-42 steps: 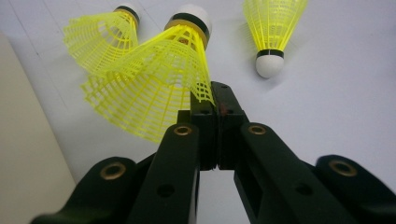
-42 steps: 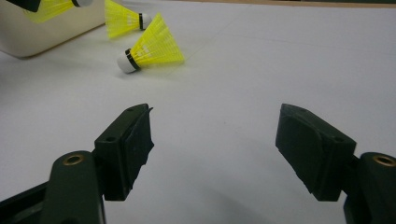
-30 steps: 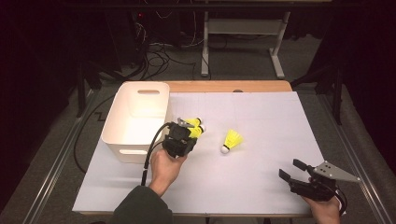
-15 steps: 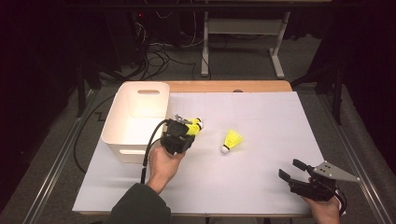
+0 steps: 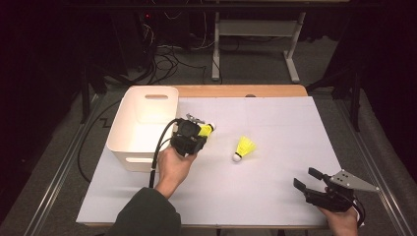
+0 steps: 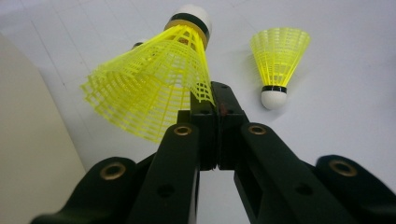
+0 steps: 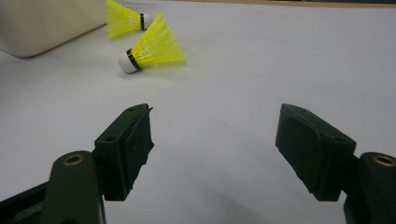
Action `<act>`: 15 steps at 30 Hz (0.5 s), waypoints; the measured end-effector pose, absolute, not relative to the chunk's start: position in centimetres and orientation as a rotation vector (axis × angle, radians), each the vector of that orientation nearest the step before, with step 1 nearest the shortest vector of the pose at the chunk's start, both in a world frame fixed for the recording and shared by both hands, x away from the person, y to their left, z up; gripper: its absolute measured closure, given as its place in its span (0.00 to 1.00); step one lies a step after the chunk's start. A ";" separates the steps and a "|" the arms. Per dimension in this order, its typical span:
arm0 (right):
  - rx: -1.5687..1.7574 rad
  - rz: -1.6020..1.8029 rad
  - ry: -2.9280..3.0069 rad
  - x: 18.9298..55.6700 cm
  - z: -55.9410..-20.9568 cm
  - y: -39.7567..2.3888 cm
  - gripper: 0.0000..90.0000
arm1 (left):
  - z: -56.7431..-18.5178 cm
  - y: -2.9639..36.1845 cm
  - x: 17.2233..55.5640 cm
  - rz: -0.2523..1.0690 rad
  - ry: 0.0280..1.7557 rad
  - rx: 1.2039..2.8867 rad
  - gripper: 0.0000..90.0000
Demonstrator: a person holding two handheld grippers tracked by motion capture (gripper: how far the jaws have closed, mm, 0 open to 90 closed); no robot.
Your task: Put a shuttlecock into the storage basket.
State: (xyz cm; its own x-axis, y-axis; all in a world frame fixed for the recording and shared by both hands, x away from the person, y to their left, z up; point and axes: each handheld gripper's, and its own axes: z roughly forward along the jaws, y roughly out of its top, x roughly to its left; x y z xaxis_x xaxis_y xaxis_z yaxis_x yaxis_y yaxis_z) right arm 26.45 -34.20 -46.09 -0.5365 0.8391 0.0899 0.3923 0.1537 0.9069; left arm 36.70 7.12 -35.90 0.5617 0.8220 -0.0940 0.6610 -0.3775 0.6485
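The left hand-held gripper [image 5: 194, 129] is clenched on the skirt edge of 1 yellow shuttlecock [image 6: 154, 84] beside the white bin [image 5: 129, 142], so carrying it over the rim likely comes next, while the right hand-held gripper [image 7: 215, 151] rests released on the counter [image 5: 275, 123]

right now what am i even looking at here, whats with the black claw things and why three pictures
A person sits at a table holding a hand-operated claw tool in each hand. The high view looks down from above; the other two pictures come from small cameras riding on each claw, looking along its black jaws. The left gripper is shut on the skirt of a yellow shuttlecock, beside a white bin. The right gripper rests open near the table's front corner, holding nothing. A second shuttlecock lies loose on the white sheet covering the table.
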 end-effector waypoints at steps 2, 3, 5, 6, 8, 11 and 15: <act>1.170 1.359 1.998 26.5 -46.1 -34.2 0.30 | -35.7 7.1 36.8 0.327 1.183 2.150 0.99; 1.170 1.359 1.997 26.5 -46.1 -34.2 0.30 | -35.6 7.1 36.9 0.329 1.181 2.157 0.99; 1.171 1.359 1.998 26.5 -46.1 -34.2 0.30 | -35.4 7.0 37.1 0.331 1.183 2.156 0.99; 1.171 1.359 1.997 26.5 -46.1 -34.2 0.30 | -35.3 7.1 37.1 0.334 1.186 2.155 0.99; 1.170 1.358 1.997 26.5 -46.1 -34.2 0.30 | -35.2 7.1 37.2 0.341 1.191 2.154 0.99; 1.170 1.358 1.995 26.4 -46.1 -34.2 0.31 | -35.2 7.2 37.3 0.341 1.193 2.156 0.99; 1.168 1.356 1.998 26.5 -46.1 -34.2 0.31 | -34.9 7.2 37.5 0.341 1.194 2.158 0.99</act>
State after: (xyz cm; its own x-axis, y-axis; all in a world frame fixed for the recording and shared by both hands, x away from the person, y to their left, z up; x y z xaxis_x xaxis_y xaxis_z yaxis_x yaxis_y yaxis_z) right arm 26.46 -34.20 -46.09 -0.5370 0.8390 0.0875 0.3912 0.1558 0.9070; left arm 37.50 7.16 -34.90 0.5537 0.8291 -0.0780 0.6630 -0.3822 0.6437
